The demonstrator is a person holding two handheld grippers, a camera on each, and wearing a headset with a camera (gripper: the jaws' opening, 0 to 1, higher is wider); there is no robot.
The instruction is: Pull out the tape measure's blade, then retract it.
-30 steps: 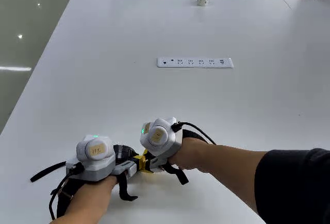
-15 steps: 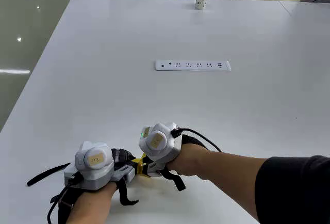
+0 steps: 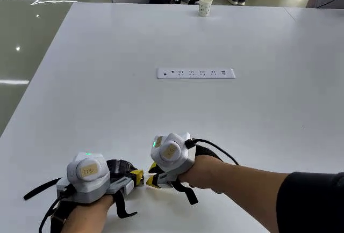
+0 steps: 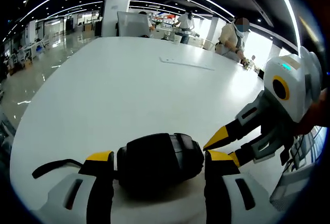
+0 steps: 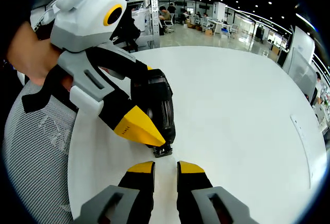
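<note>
**A:** Left claw [image 3: 133, 179] first. From the head view we have it clamped on the black tape measure [image 3: 119, 167], low on the white table [image 3: 242, 125], with the right claw [image 3: 152, 176] nosing in just beside it.

**B:** And the left gripper view backs us up: the case sits squarely between both jaws, resting on the table, with the right claw's yellow tips near its side.

**A:** Right gripper view now. We see a narrow gap between its jaws, nothing pinched, and the blade's hook [image 5: 162, 152] just ahead of the tips.

**B:** That's our worry. The hook is small, and we reckon a shallow pinch could slip and let the blade snap home.

**A:** And that rounded case could twist in the left claw if we pull off-line.
</note>
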